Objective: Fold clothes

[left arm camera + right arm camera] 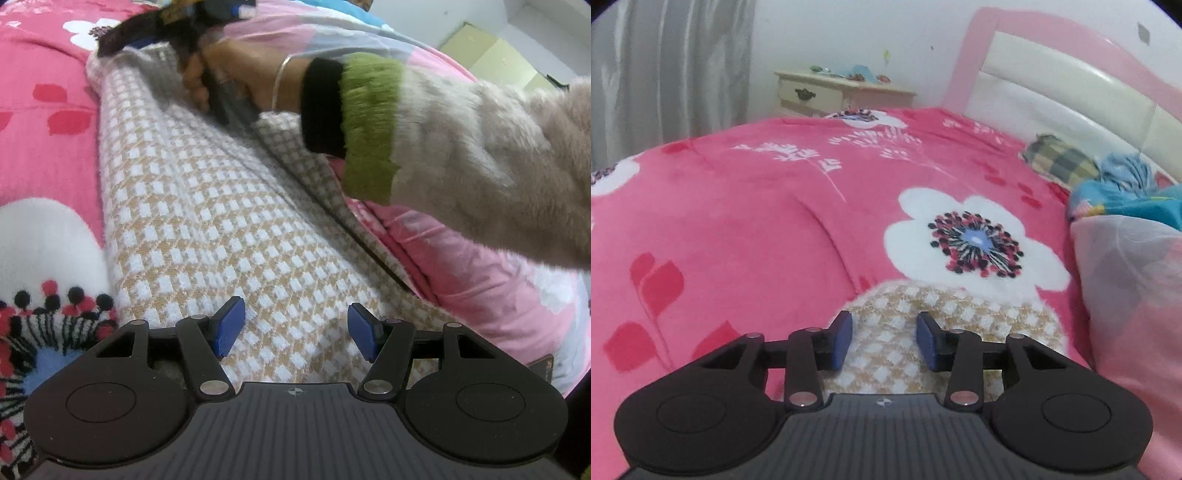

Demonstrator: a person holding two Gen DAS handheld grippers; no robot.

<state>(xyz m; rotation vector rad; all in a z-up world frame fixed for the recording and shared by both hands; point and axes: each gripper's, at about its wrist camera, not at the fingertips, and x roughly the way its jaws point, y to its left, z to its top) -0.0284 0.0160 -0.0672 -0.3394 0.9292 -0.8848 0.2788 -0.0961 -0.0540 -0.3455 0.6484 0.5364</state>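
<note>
the checked garment (207, 221) lies on the pink blanket (44, 155), its long axis running near to far. left gripper (295, 332) hovers over the near end, right gripper (884, 341) over the far end, both with jaws apart and nothing clamped.

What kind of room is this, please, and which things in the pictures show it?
Most likely a bedroom. A pink flowered blanket covers a bed with a padded headboard, a small nightstand stands by the wall, and a pillow lies near the headboard.
</note>
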